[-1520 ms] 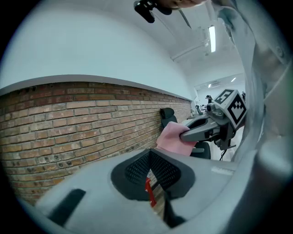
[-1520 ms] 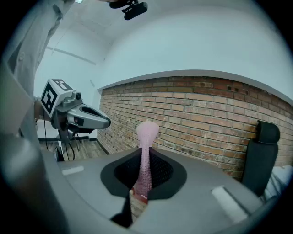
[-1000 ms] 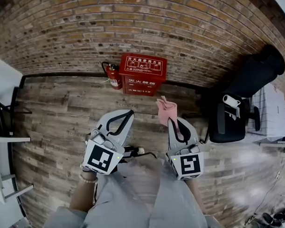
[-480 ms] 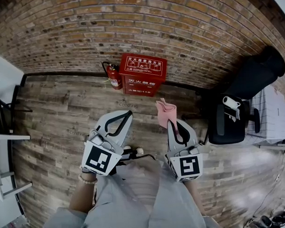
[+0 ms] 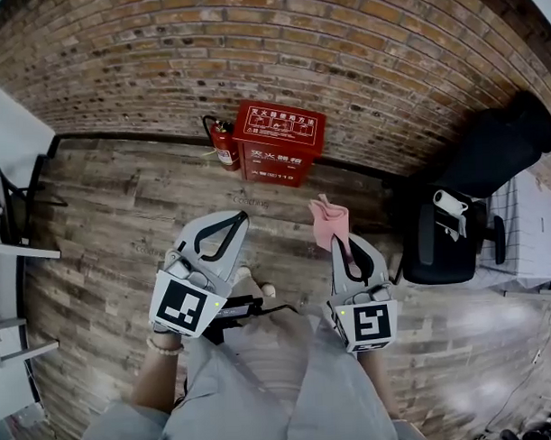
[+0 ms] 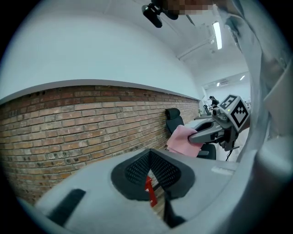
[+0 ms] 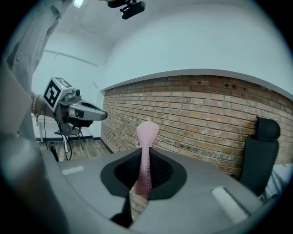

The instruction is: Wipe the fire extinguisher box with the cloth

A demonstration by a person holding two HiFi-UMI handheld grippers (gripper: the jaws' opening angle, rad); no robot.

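The red fire extinguisher box (image 5: 279, 142) stands on the wooden floor against the brick wall, with a small red extinguisher (image 5: 224, 146) at its left side. My right gripper (image 5: 341, 243) is shut on a pink cloth (image 5: 330, 223), which sticks up past the jaws (image 7: 147, 132); it hangs short of the box, to its lower right. My left gripper (image 5: 237, 221) is shut with nothing held, below the box. In the left gripper view a red sliver of the box (image 6: 149, 192) shows below the meeting pads, and the cloth (image 6: 181, 139) is at the right.
A black office chair (image 5: 447, 236) stands at the right by the wall, with a white desk (image 5: 528, 224) behind it. A white table (image 5: 2, 134) and a black chair frame (image 5: 9, 201) are at the left. The brick wall (image 5: 360, 49) rises behind the box.
Both grippers have drifted slightly lower in the head view, the left one a bit leftward. The cloth stays clamped in the right gripper. The box has not moved.
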